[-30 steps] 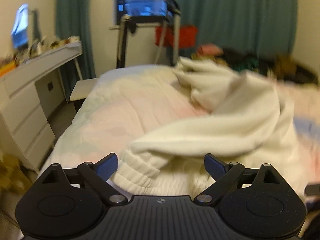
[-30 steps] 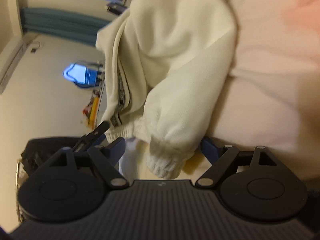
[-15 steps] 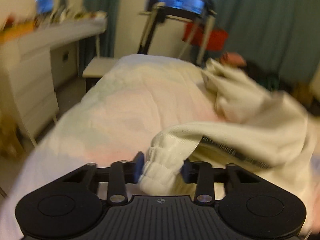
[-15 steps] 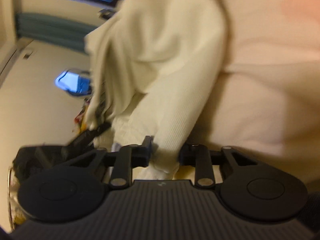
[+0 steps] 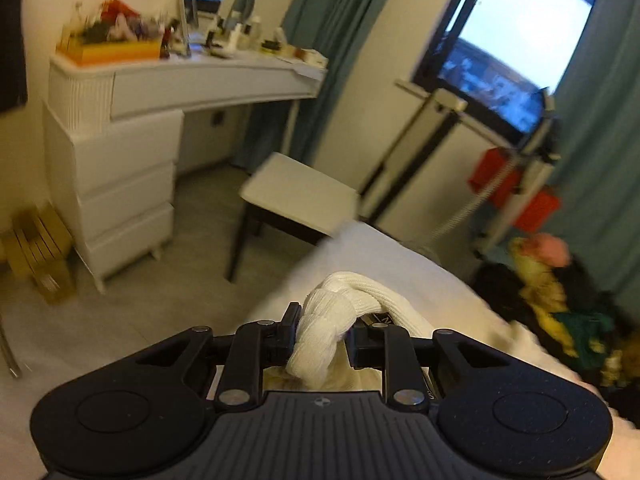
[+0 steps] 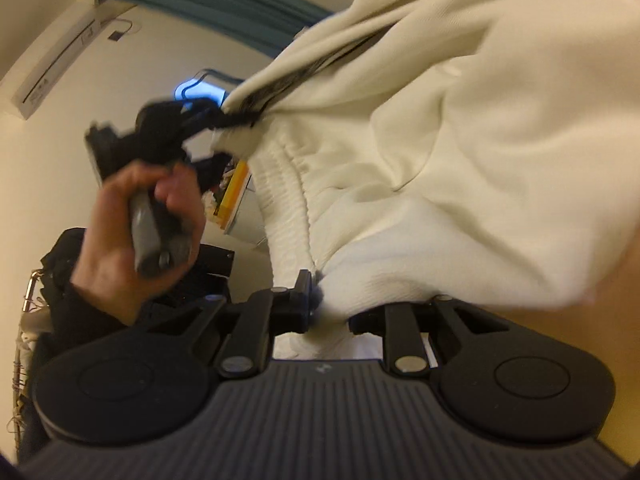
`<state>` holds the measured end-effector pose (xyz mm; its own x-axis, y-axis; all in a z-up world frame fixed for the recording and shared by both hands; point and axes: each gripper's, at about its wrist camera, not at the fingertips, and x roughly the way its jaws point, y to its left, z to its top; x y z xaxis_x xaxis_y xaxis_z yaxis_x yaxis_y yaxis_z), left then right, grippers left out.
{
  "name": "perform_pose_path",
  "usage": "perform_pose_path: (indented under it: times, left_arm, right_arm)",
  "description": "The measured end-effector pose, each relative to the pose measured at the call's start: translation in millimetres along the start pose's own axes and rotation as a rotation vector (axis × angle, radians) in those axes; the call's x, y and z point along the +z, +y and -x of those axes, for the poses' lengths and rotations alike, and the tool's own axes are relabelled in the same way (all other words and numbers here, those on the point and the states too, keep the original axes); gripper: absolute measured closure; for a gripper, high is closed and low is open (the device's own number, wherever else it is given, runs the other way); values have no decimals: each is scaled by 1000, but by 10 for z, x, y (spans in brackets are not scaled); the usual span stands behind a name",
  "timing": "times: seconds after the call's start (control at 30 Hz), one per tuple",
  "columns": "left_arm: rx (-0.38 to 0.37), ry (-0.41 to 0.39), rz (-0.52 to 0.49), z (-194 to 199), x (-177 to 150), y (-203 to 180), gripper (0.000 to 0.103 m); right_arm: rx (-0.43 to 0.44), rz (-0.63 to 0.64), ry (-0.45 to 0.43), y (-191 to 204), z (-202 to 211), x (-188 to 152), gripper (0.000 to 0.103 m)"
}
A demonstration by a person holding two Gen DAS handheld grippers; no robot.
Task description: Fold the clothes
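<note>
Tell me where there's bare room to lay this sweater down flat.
Bare room: the bed surface past the left claw, up to its far corner beside the white stool. The stool top is bare too. Crowded: the clothes pile at the bed's far right and the cluttered vanity. Both claws grip the cream sweater.

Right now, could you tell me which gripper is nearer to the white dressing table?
Left. The left gripper, shut on the cream sweatshirt, faces the dressing table across the floor. The right gripper grips the sweatshirt further from it.

Open floor (image 5: 132,312) left of bed (image 5: 400,264); stool (image 5: 300,196) and dresser (image 5: 124,176) beyond
</note>
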<state>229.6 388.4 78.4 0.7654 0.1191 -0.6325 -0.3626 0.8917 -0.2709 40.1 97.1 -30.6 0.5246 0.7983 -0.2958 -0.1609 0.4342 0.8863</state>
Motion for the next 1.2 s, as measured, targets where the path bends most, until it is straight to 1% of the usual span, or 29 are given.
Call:
perform_pose_path:
  times: [0.07,0.13,0.17,0.23,0.33,0.4,0.43,0.5,0.57,0.6,0.63,0.7,0.77,0.83,0.9,0.93,1.07,1.1,1.2]
  left_arm:
    - [37,20,-9,-356,194,21,80]
    - [69,44,-9,-711,341,45,79]
    - [82,58,-4,-888,385,56,79]
    - [94,94,-7,-1142,369,69,79]
    - [108,149,-15,-1507,326,88,76]
    - [116,171,-10,-1563,268,103,74]
    - [121,178,-9,-1573,234,114,70]
    - [138,164,-26,-1449,183,122,56]
    - [155,146,-45,-1309,134,128,33]
    - [157,129,-55,-1170,91,106,29]
    - [156,109,-66,-1014,42,77,26]
    - [156,69,-88,-701,-55,19,23]
    - [155,29,-110,-388,-152,-38,20]
    - [145,-6,-137,-81,-260,-109,18]
    - [115,-16,-166,205,-388,-237,18]
    - [90,-14,-170,352,-470,-318,17]
    - [-20,17,-162,741,-829,-705,17]
    - [-54,27,-157,794,-935,-842,17]
    - [-165,65,-150,871,-1289,-1312,18]
  right_arm:
    - [-9,-5,25,13,-360,60,82]
    - [-21,-5,47,27,-681,188,82]
    - [-31,-2,54,37,-799,235,82]
    - [-51,3,73,113,-1020,290,82]
    - [-79,31,97,174,-1105,298,81]
    - [-88,41,111,230,-1093,314,80]
    - [-90,40,118,255,-1074,325,80]
    - [-88,36,126,317,-996,381,78]
    - [-88,53,130,375,-858,379,70]
    - [-91,69,132,411,-770,359,56]
    - [-95,85,134,446,-681,339,36]
    - [-101,140,116,555,-420,300,18]
    - [-114,198,93,646,-165,222,18]
    - [-122,241,72,785,107,222,18]
    - [-143,285,42,664,701,134,19]
    - [-154,308,27,594,1011,86,19]
    - [-242,354,-77,444,1761,127,19]
    - [-270,356,-109,312,1840,138,19]
    - [-362,370,-207,7,2257,174,19]
